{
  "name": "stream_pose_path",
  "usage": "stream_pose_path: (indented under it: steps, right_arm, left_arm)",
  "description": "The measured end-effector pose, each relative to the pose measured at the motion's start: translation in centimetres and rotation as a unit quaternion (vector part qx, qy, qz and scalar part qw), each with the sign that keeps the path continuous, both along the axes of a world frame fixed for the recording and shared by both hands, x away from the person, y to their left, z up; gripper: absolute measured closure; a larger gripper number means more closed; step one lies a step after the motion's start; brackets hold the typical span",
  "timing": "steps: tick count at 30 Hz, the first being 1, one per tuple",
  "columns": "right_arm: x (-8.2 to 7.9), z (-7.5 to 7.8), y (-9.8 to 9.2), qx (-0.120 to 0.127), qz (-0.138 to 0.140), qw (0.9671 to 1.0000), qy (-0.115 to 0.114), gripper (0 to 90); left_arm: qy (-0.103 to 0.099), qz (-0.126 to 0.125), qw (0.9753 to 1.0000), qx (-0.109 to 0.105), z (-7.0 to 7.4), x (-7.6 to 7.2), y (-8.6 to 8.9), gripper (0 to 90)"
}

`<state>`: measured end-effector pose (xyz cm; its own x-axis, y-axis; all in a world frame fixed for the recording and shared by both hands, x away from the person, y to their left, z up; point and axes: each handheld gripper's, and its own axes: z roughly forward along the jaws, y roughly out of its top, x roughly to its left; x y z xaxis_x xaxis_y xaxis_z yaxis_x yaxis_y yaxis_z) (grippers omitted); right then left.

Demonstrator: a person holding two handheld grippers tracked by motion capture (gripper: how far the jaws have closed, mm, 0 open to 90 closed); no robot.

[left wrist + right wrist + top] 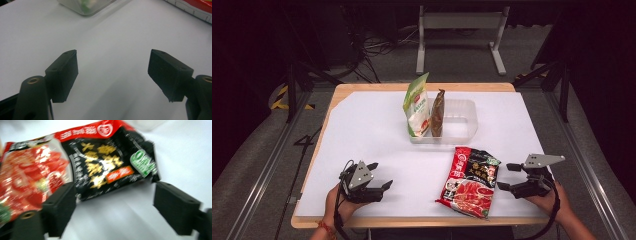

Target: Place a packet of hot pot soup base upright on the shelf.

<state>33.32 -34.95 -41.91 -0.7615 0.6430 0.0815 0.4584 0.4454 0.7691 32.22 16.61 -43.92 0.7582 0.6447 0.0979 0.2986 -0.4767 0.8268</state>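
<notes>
Red-and-black foil hotpot sachet, lower centre, long axis up-frame; right hand-held gripper just beside it, jaws wide, empty.

A clear plastic tray is sitting toward the far middle of the white sheet that is covering most of the wooden table. A green and white packet and a slim brown packet are standing upright side by side in the tray's left part, the green one leaning slightly. Beyond the table, a grey metal frame is standing on the dark floor, with loose cables lying just to its left.
</notes>
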Motion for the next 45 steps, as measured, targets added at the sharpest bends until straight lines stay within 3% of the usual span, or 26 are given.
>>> stream_pose_path:
  steps: [3, 6, 8, 11, 14, 17, 21, 23, 26, 28, 30, 32, 38, 41, 42, 45]
  right_arm:
    - [0.6, 0.2, 1.0, -0.026, 0.009, 0.9995, -0.014, 10.2]
    - [1.1, 0.4, 1.9, -0.035, 0.012, 0.9989, -0.029, 12.0]
    - [1.7, 0.4, 2.2, -0.046, -0.002, 0.9984, -0.033, 13.9]
    - [3.2, 0.0, 1.5, -0.004, -0.032, 0.9995, -0.005, 15.5]
    - [4.6, -0.8, 1.3, 0.016, -0.05, 0.9981, 0.033, 15.8]
    - [5.3, -1.1, 1.5, 0.021, -0.056, 0.9972, 0.044, 16.5]
    - [5.9, -1.4, 1.4, 0.036, -0.074, 0.9949, 0.059, 17.7]
    - [6.2, -1.5, 1.5, 0.055, -0.08, 0.9916, 0.086, 17.2]
    - [6.5, -1.7, 2.3, 0.045, -0.077, 0.9912, 0.098, 16.7]
    - [6.6, -1.8, 2.8, 0.054, -0.072, 0.9903, 0.106, 17.0]
    - [6.6, -1.8, 3.3, 0.043, -0.067, 0.9912, 0.106, 16.2]
    - [6.8, -1.8, 3.6, 0.056, -0.067, 0.9894, 0.116, 16.8]
    - [6.9, -1.9, 4.3, 0.05, -0.073, 0.99, 0.11, 29.2]
    - [6.9, -1.9, 4.0, 0.057, -0.09, 0.9881, 0.111, 39.4]
    - [7.0, -2.0, 3.7, 0.067, -0.098, 0.986, 0.117, 48.4]
    - [7.0, -2.1, 3.7, 0.072, -0.096, 0.9855, 0.119, 52.0]
  left_arm:
    - [-0.003, -0.002, 1.0, 0.002, 0.0, -0.1, 0.0, 24.9]
    - [-0.003, -0.001, 1.0, 0.001, 0.0, -0.1, 0.1, 24.6]
    - [-0.003, -0.001, 1.0, 0.001, 0.0, -0.1, 0.1, 24.6]
    - [-0.003, -0.001, 1.0, 0.0, 0.0, 0.0, 0.0, 24.5]
    - [-0.005, -0.003, 1.0, 0.005, 0.0, 0.0, -0.1, 24.3]
    - [-0.004, -0.004, 0.9999, 0.009, -0.1, 0.0, -0.1, 24.3]
    - [-0.006, -0.006, 0.9999, 0.009, -0.1, 0.1, -0.2, 24.2]
    - [-0.006, -0.007, 0.9999, 0.01, -0.1, 0.1, -0.3, 24.2]
    - [-0.006, -0.007, 0.9999, 0.013, -0.1, 0.0, -0.5, 24.2]
    - [-0.008, -0.008, 0.9998, 0.014, -0.1, 0.0, -0.5, 24.1]
    - [-0.008, -0.007, 0.9999, 0.013, -0.1, 0.0, -0.5, 24.1]
    - [-0.008, -0.007, 0.9998, 0.014, -0.1, 0.1, -0.5, 24.1]
    - [-0.01, -0.009, 0.9998, 0.017, -0.1, 0.1, -0.5, 24.1]
    - [-0.009, -0.009, 0.9997, 0.021, -0.2, 0.1, -0.6, 24.2]
    - [-0.008, -0.01, 0.9997, 0.022, -0.2, 0.1, -0.6, 24.3]
    - [-0.01, -0.011, 0.9996, 0.025, -0.2, 0.1, -0.7, 24.4]
